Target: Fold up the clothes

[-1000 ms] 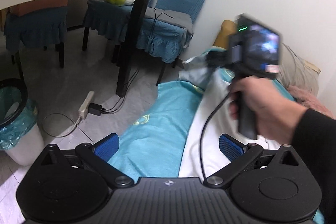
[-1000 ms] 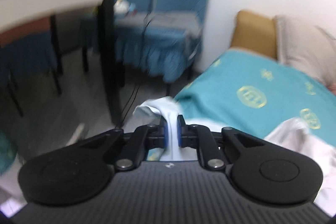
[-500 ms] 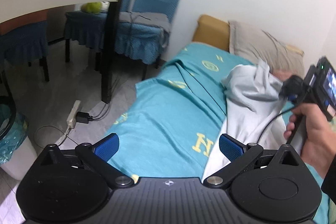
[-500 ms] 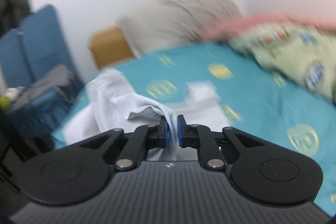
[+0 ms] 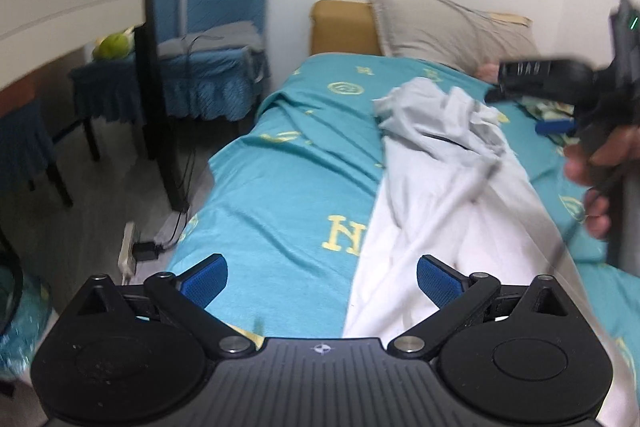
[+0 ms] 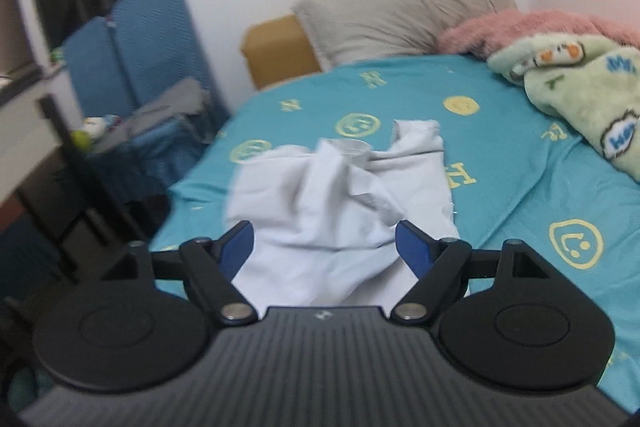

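A white garment (image 5: 448, 203) lies crumpled along the teal bed sheet (image 5: 288, 187). In the right wrist view its bunched end (image 6: 332, 199) rests on the sheet just beyond the fingers. My left gripper (image 5: 318, 281) is open and empty, low over the near part of the bed, with the garment's edge by its right finger. My right gripper (image 6: 324, 247) is open and empty, just above the garment. It also shows in the left wrist view (image 5: 532, 107), blurred, at the right above the cloth.
A grey pillow (image 6: 404, 15), a pink blanket (image 6: 532, 27) and a green printed blanket (image 6: 580, 87) lie at the bed's head and right. Blue-covered chairs (image 5: 212, 39), a black table leg (image 5: 160, 99) and a power strip (image 5: 130, 251) are on the left.
The right gripper carried the garment's end onto the bed, then opened and let it drop. The left gripper stayed open and swung right, over the bed.
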`<state>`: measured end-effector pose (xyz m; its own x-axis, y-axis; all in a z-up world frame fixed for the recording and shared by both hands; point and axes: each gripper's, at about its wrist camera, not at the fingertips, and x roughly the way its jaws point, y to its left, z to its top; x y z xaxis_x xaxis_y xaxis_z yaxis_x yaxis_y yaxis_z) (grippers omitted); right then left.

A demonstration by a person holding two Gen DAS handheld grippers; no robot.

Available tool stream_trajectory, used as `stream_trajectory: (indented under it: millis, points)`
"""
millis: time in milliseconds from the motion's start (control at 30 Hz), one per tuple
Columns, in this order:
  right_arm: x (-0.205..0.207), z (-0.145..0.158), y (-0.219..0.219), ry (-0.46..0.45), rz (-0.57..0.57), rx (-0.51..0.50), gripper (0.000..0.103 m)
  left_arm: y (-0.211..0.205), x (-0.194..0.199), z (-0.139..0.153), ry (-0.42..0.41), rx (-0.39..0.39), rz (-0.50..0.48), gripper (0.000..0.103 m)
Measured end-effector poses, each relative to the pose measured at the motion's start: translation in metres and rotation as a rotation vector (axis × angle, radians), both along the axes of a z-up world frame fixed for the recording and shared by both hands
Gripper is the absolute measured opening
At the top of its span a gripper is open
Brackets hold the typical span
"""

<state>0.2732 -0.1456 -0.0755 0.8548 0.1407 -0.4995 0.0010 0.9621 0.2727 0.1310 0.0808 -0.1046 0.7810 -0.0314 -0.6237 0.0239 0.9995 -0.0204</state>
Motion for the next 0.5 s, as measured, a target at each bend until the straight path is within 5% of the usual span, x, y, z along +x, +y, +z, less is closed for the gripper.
stream_trajectory:
  millis: [300, 500]
  points:
    - [-0.180, 0.054, -0.004, 0.022, 0.063, 0.046, 0.079, -0.024, -0.041, 0.004, 0.016, 0.103, -0.142, 0.099]
    - [-0.260, 0.048, -0.027, 0.041, 0.032, 0.059, 0.079, -0.004, -0.065, 0.014, 0.067, 0.016, -0.181, 0.099]
